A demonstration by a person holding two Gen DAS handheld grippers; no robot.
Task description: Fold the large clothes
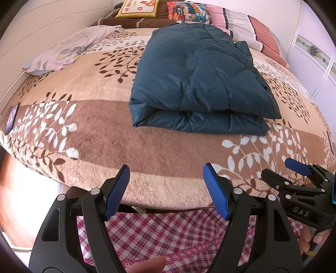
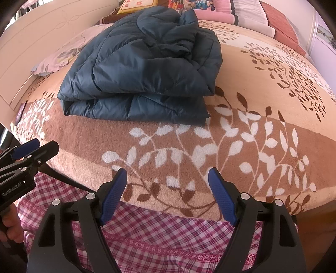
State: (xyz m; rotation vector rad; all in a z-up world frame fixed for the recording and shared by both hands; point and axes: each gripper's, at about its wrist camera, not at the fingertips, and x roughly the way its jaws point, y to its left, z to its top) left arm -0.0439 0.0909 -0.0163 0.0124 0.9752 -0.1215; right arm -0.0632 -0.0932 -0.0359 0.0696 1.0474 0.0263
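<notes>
A: In the left wrist view, what can't you make out?

B: The dark flat slab (image 1: 12, 118) at the left edge is too skewed to identify, and the yellow cushion (image 1: 137, 8) at the top is cut off; its lettering is unreadable. The folded teal quilted puffer jacket (image 1: 195, 84) lies in the upper middle, on the fuzzy beige leaf-patterned blanket (image 1: 94, 134). The left gripper (image 1: 166, 189) stands wide with nothing between its blue ribbed pads. At lower right, the right gripper (image 1: 281, 168) reads "DAS".

A: And the right wrist view?

B: The jacket (image 2: 142, 69) sits upper left of centre, glossy and creased, hiding part of the pale floral pillow (image 2: 61, 54). The right gripper (image 2: 168, 184) gapes wide, empty, over the blanket's (image 2: 241, 88) edge and pink checked cloth (image 2: 168, 241). At far left the left gripper (image 2: 42, 150) reads "GenRobot.AI"; fingers (image 2: 11, 229) are partly cropped.
</notes>
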